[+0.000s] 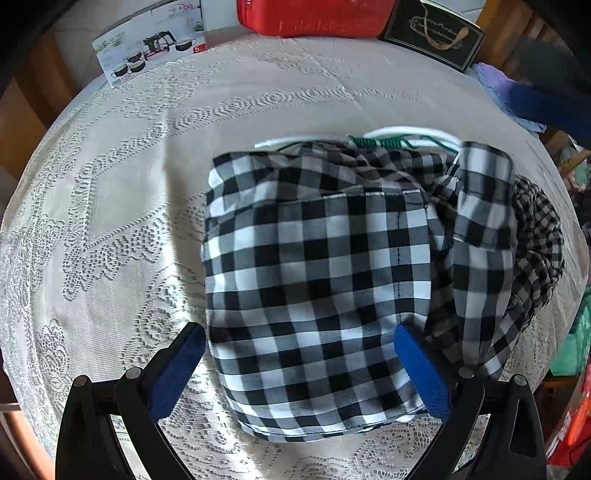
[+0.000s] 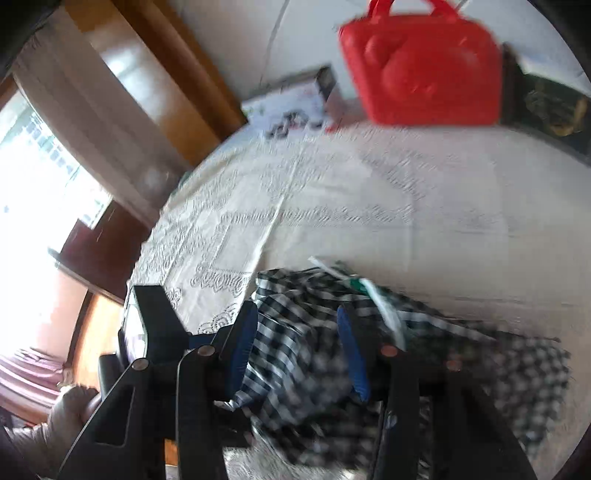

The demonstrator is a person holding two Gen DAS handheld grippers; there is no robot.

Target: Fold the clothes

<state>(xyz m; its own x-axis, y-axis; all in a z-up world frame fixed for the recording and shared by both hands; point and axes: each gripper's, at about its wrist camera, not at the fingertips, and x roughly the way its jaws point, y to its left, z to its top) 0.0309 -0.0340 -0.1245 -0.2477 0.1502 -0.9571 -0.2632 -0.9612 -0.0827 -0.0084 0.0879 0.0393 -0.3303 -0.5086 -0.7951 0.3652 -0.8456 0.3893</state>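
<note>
Both grippers, left (image 1: 299, 363) and right (image 2: 295, 350), gape over checked shirt (image 1: 317, 280); bare tablecloth (image 1: 110, 206) leftward.

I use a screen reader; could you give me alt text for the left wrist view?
A black-and-white checked garment lies partly folded on a lace tablecloth, between the open left gripper fingers. A red case and boxes stand at the far edge.

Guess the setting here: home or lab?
Likely a home: a lace tablecloth covers the table, a cookware set box and red bag sit at the back, and a curtained window is alongside.
</note>
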